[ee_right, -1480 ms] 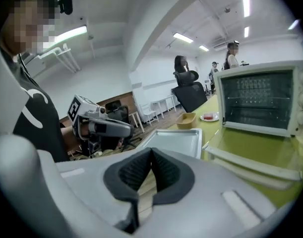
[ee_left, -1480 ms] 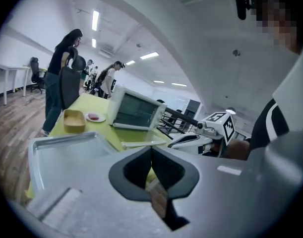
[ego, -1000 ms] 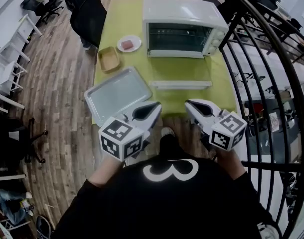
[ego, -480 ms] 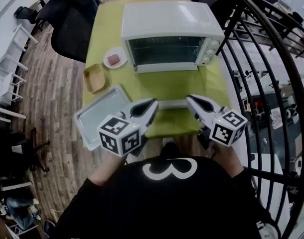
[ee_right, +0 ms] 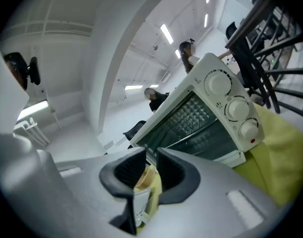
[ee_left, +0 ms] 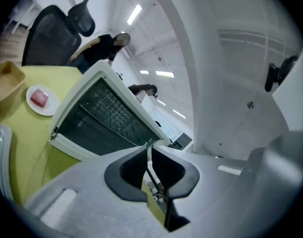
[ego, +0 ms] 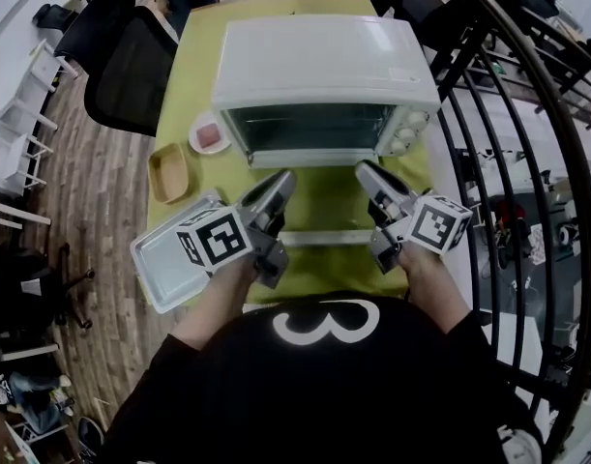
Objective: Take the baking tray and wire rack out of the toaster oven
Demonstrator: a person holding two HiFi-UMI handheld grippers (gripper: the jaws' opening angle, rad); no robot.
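Baking tray [ego: 164,264] lies out on the worktop [ego: 193,75]; the wire rack [ee_right: 193,114] looks still inside the toaster oven [ego: 324,61]. My left gripper [ego: 280,180] is closed and empty, while my right gripper [ego: 365,170] is opening on nothing. I should go in level, pinch the rack's front bar and draw it straight out.

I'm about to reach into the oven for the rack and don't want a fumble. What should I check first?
1. Toaster oven door down flat: ok.
2. Baking tray already out, on the table's near corner: ok.
3. Wire rack's place inside the toaster oven: cannot tell, interior dark.
4. Left gripper jaws apart for a grasp: not ok, shut, empty.
5. Right gripper jaws apart: ok, opening, nothing between.
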